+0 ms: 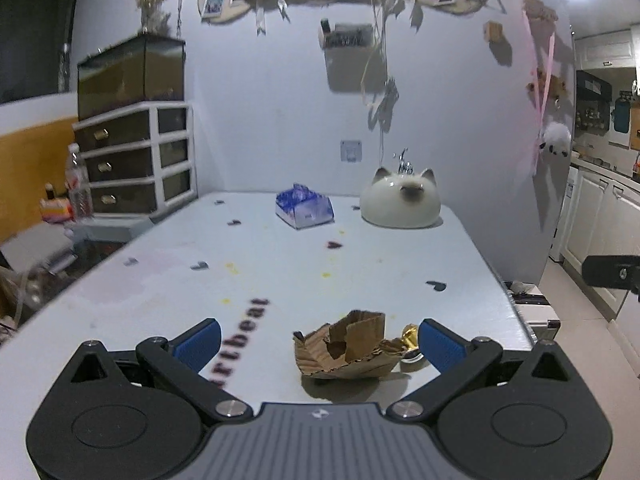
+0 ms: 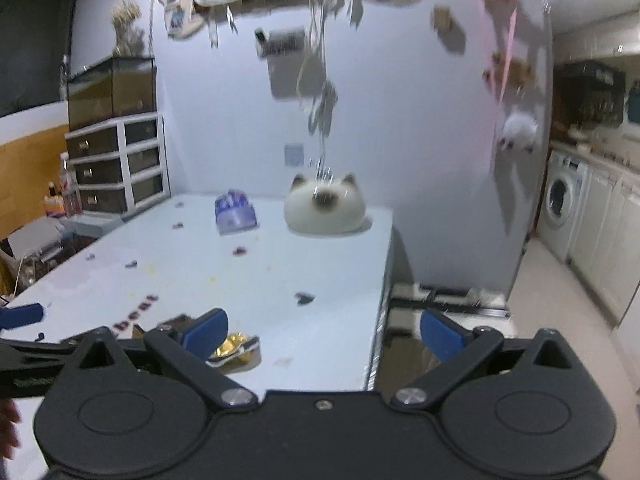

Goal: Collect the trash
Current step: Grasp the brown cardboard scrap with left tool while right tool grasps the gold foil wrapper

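Nearest the lens at lower centre, the left gripper [image 1: 320, 344] is spread wide, its blue pads flanking the cardboard scrap [image 1: 346, 346] on the table [image 1: 280, 272], seemingly lined up to close on it. A gold wrapper [image 1: 410, 342] lies just right of the scrap. The right gripper [image 2: 322, 330] is also wide and empty, straddling the table's right edge with the wrapper by its left pad. Partial lettering on the table, lower left, reads "rtbear".
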The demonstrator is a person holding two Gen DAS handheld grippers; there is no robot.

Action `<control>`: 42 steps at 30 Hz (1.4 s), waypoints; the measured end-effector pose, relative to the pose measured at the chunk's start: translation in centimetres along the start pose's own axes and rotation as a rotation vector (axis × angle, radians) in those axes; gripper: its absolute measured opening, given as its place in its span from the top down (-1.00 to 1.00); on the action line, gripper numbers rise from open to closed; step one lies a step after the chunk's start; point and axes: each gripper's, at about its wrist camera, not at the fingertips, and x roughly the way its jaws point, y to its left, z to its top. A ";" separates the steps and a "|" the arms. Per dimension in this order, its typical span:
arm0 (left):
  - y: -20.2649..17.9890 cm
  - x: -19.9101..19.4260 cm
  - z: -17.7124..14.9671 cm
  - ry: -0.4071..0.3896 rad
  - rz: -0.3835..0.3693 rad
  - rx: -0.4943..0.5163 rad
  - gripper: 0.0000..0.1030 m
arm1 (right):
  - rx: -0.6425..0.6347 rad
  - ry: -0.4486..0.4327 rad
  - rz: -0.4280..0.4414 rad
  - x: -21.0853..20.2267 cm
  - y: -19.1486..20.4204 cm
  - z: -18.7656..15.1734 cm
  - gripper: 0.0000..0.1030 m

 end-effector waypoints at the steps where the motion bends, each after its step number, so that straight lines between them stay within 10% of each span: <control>1: 0.0 1.0 -0.6 -0.004 -0.009 -0.003 -1.00 | 0.009 0.012 0.011 0.8 0.1 -0.2 -1.00; 13: 0.3 5.8 -3.4 -0.004 -0.181 0.052 -0.48 | 0.364 0.145 0.122 11.0 -0.2 -2.2 -0.48; 26: -1.0 7.1 -4.5 0.088 -0.278 0.098 0.39 | 0.418 0.239 0.157 16.0 3.6 -4.0 -0.22; 42: -0.3 6.6 -4.7 0.108 -0.228 0.038 0.62 | 0.229 0.249 0.143 13.8 5.1 -5.0 0.13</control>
